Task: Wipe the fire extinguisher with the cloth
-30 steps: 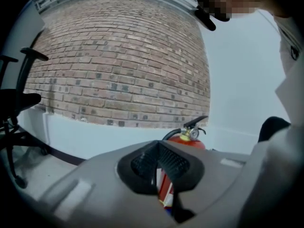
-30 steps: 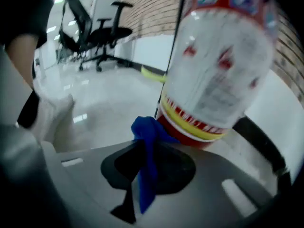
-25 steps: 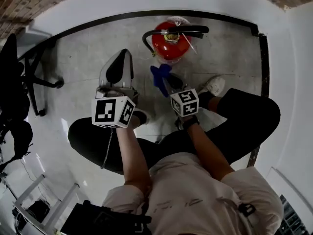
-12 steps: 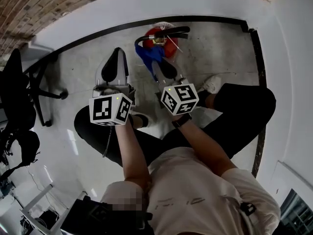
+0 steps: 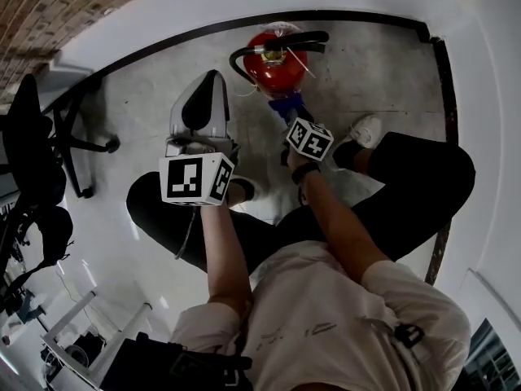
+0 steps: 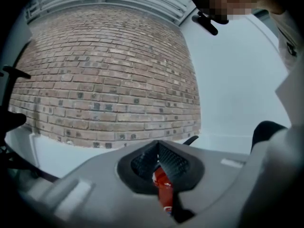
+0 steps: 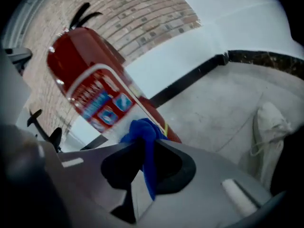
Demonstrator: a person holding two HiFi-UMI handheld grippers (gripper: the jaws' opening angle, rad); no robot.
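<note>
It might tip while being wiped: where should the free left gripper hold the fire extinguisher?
By the fire extinguisher's black top handle, coming down from above: it is a slim bar the tongs could probably span. The round body looks too wide, and the cloth is on its near side.

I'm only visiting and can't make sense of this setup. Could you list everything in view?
fire extinguisher: one, red with a black hose, standing on the floor by the wall
cloth: one, blue, at the extinguisher's lower side
office chair: one, black, far left
brick wall: one, reddish-brown, above a white lower wall
floor: one, grey
shoe: one, white, on the person's foot right of the extinguisher
trousers: one pair, black
left gripper: one, grey, jaws together, holding nothing
right gripper: one, grey, clamped on the cloth
</note>
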